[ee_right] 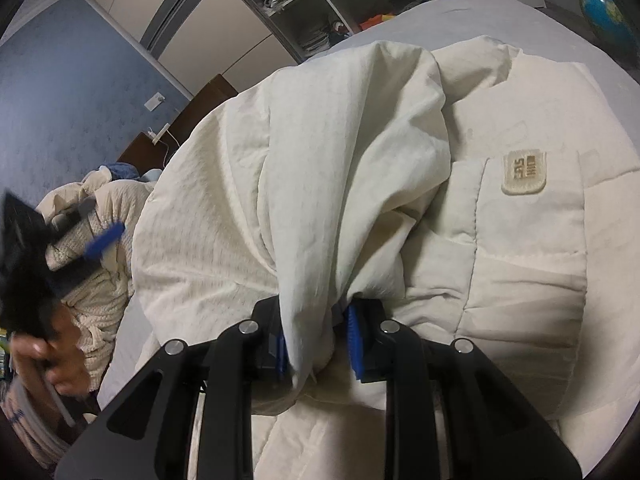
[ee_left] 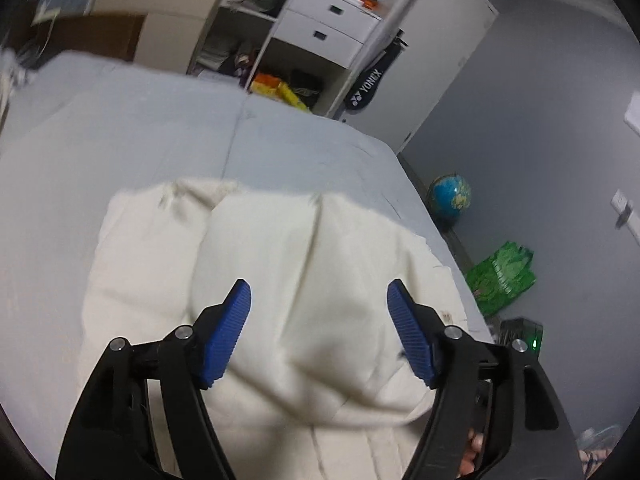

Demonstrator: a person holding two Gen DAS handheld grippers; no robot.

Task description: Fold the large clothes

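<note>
Right gripper [ee_right: 316, 340] clenched on bunched sleeve of cream jacket [ee_right: 520, 240] lying on bed [ee_left: 120, 128]; left gripper [ee_left: 319, 332] released, hovering above jacket (nothing between pads), so right moves next.

The right gripper [ee_right: 318, 340] pinches a bunched fold of the cream padded jacket [ee_right: 520, 240]. The jacket lies on a grey bed [ee_right: 460, 4].
</note>
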